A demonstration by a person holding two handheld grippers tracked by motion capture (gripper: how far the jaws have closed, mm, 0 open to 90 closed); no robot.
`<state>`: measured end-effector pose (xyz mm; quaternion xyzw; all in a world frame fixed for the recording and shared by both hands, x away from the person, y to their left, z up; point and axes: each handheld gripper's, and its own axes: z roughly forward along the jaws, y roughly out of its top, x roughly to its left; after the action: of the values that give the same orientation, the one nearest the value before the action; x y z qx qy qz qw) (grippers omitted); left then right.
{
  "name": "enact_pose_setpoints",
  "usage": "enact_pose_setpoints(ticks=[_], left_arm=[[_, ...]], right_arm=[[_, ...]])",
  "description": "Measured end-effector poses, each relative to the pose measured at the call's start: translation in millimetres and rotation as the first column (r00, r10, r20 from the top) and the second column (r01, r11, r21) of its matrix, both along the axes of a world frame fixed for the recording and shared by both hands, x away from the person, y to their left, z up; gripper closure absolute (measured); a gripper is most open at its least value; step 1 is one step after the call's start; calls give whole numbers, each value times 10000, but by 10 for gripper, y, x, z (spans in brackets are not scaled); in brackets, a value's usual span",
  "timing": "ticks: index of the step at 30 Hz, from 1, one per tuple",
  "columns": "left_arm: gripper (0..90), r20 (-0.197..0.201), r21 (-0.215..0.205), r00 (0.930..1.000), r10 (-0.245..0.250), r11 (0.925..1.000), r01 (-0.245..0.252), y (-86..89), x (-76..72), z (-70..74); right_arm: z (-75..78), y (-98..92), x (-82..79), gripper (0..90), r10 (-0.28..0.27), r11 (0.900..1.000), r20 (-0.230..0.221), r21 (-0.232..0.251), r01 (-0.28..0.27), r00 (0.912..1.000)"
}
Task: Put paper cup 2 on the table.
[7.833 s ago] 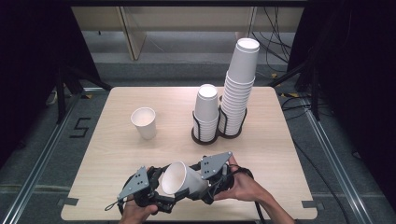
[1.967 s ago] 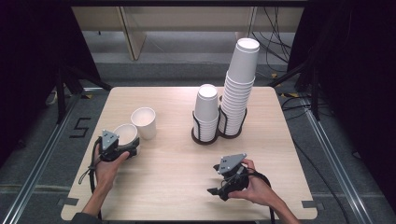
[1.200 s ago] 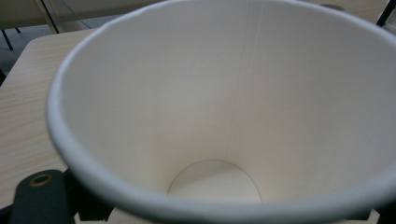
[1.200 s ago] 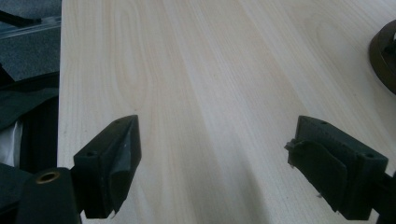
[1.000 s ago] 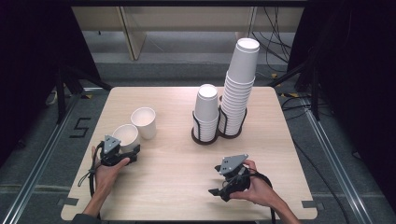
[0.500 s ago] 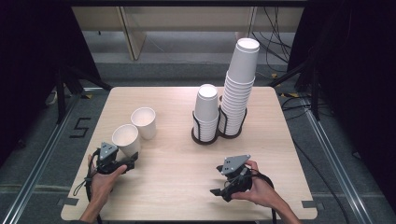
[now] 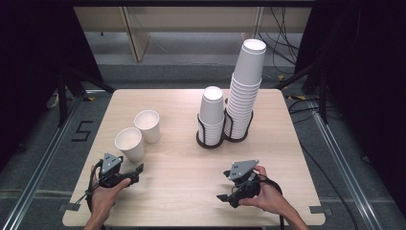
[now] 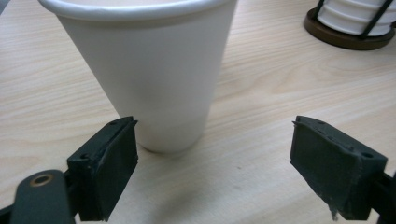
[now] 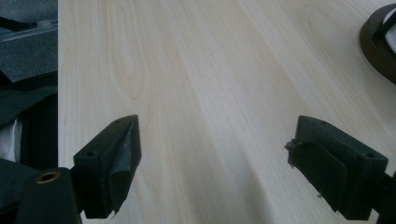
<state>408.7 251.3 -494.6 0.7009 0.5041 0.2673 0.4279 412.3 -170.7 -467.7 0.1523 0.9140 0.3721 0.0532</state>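
Left tongs [image 7: 138, 168] spread, empty, lower left of frame, just short of near cup [image 7: 129, 143]; right tongs [image 7: 221, 186] spread, empty, over bare counter [image 7: 182, 163].

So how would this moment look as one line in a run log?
left gripper: open, empty, just short of near paper cup | right gripper: open, empty, over table | cup stacks: in holder
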Motion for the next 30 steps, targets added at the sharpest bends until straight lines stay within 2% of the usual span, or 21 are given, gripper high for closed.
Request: enact_pose_setpoints(ticks=[1,3,6,12,17,20,21,22,24,26,27,30], left_arm=[[145,-5,7,10000,-49,10000,49,-12,-24,3],[145,5,8,9999,-132,9999,132,-47,-73,14],[145,57,30,9994,-347,9994,346,-130,-152,47],[145,435,-130,9959,-791,9967,797,-317,-302,78],[145,358,-290,9917,-1238,9917,1249,-458,-392,75],[145,321,-418,9865,-1605,9859,1617,-535,-441,63],[146,365,-465,9840,-1746,9833,1762,-561,-451,57],[146,297,-371,9831,-1807,9826,1818,-583,-472,57],[147,336,-444,9805,-1938,9798,1951,-634,-497,34],[146,124,-478,9753,-2205,9741,2209,-684,-539,29],[146,202,-631,9730,-2300,9709,2309,-714,-551,21],[146,291,-512,9660,-2569,9648,2581,-784,-599,25]], right_arm=[[1,-4,-9,169,-86,10000,-56,-8,86,9999],[2,-14,-6,169,-61,10000,139,-47,61,9999],[0,-24,-10,168,-85,10000,-27,33,85,10000],[-8,-50,-25,167,-242,9996,-85,112,243,9997],[-10,-62,-28,165,-307,9995,53,105,306,9995],[-7,-74,-40,164,-331,9992,6,213,331,9995],[-15,-74,-47,164,-377,9990,-153,251,381,9992],[-18,-80,-49,164,-424,9988,-34,255,425,9991],[-25,-95,-59,163,-445,9986,-27,278,445,9990],[-28,-111,-87,163,-589,9977,-94,343,592,9982],[-26,-117,-90,163,-537,9979,18,360,536,9986],[-24,-135,-120,161,-572,9970,76,518,567,9983]])
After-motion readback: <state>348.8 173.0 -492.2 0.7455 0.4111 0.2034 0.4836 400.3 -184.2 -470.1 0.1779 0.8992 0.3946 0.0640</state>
